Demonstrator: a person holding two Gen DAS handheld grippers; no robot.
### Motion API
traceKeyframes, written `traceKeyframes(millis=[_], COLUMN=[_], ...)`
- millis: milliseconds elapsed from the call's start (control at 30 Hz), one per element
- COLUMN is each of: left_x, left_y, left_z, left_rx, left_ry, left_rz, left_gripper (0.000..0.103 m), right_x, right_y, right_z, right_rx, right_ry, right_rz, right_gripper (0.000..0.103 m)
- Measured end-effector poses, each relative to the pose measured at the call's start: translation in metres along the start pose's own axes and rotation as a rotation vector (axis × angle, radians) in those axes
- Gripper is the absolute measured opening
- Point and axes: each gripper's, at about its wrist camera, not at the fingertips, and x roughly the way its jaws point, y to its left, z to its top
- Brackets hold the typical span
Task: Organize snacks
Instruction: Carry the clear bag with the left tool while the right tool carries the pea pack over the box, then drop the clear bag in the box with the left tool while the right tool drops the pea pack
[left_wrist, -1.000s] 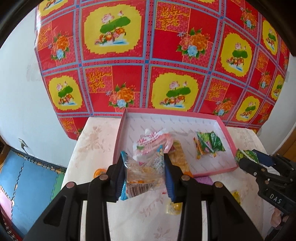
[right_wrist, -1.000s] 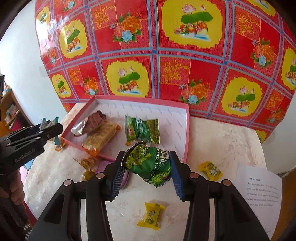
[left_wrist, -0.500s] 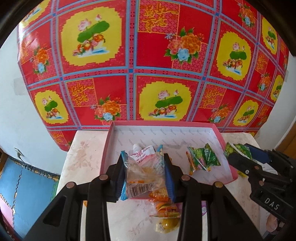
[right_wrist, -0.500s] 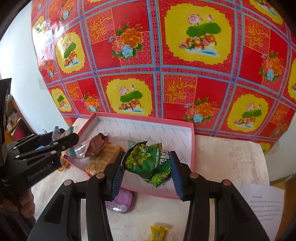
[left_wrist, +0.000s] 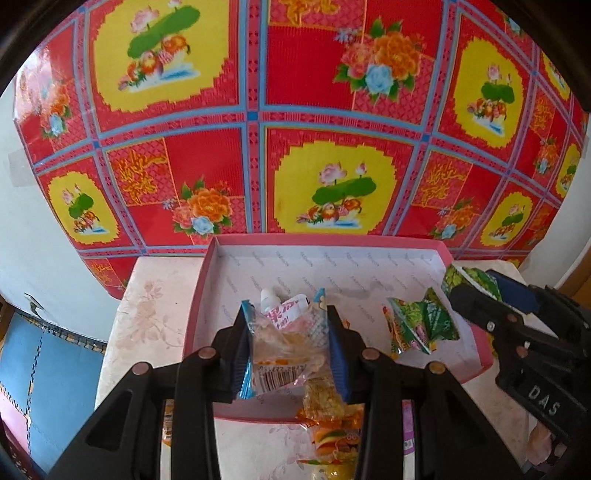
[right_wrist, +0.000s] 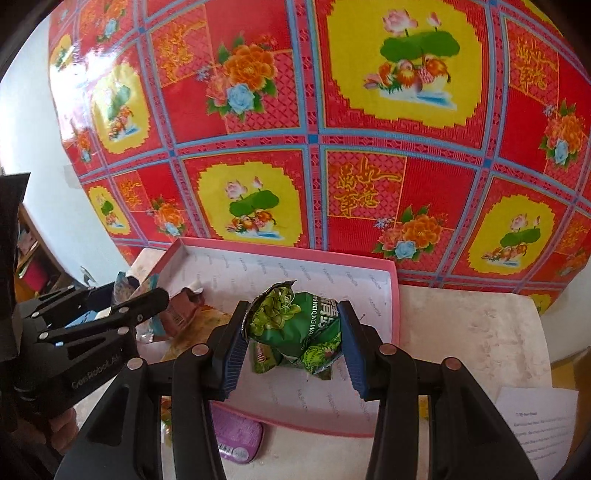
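The right gripper clamps a green packet over the pink box. At left, the left gripper holds a clear packet. A purple packet and a paper lie on the tabletop.

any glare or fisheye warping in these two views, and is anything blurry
Left wrist view: the patterned cloth bows outward in a fisheye curve, with dark corners; the clear snack packet is sharp. Right wrist view: white glare washes the cloth's upper left; the paper sheet's text is too blurred to read.
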Motion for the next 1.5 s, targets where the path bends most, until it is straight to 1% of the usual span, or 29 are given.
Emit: traceKeyframes(millis=[133,467,667,767,900,1033,1100,1167,1233,1333,1500], left_x=[0.009,0.03,0.035,0.037,0.037,0.034,0.031,0.027,0.023,0.016,0.004], left_y=[-0.001,0.001,0.001,0.0,-0.004,-0.008,-0.009,-0.008,-0.008,-0.008,-0.008], left_z=[0.001,0.006,0.007,0.008,0.007,0.006,0.006,0.006,0.007,0.007,0.003], left_rx=[0.011,0.003,0.0,-0.001,0.01,0.021,0.021,0.018,0.014,0.013,0.01], left_ry=[0.007,0.022,0.025,0.034,0.045,0.049,0.047,0.042,0.036,0.029,0.022], left_rz=[0.0,0.003,0.003,-0.004,-0.009,-0.005,-0.003,-0.002,-0.006,-0.008,-0.011], left_gripper=[0.039,0.039,0.041,0.042,0.049,0.049,0.049,0.049,0.051,0.053,0.053], right_x=[0.011,0.033,0.038,0.038,0.036,0.031,0.026,0.022,0.018,0.011,0.001], right_y=[-0.005,-0.008,-0.007,-0.006,-0.004,-0.004,-0.004,-0.004,-0.003,-0.001,0.0], right_z=[0.002,0.001,0.002,0.002,0.003,0.003,0.004,0.005,0.004,0.004,0.003], right_rx=[0.017,0.026,0.02,0.02,0.02,0.023,0.025,0.026,0.026,0.03,0.04], right_ry=[0.007,0.015,0.01,0.007,-0.002,-0.017,-0.028,-0.037,-0.042,-0.046,-0.049], right_rz=[-0.001,0.0,0.012,0.021,0.032,0.031,0.032,0.032,0.034,0.034,0.033], right_gripper=[0.047,0.047,0.048,0.048,0.05,0.052,0.055,0.06,0.061,0.062,0.063])
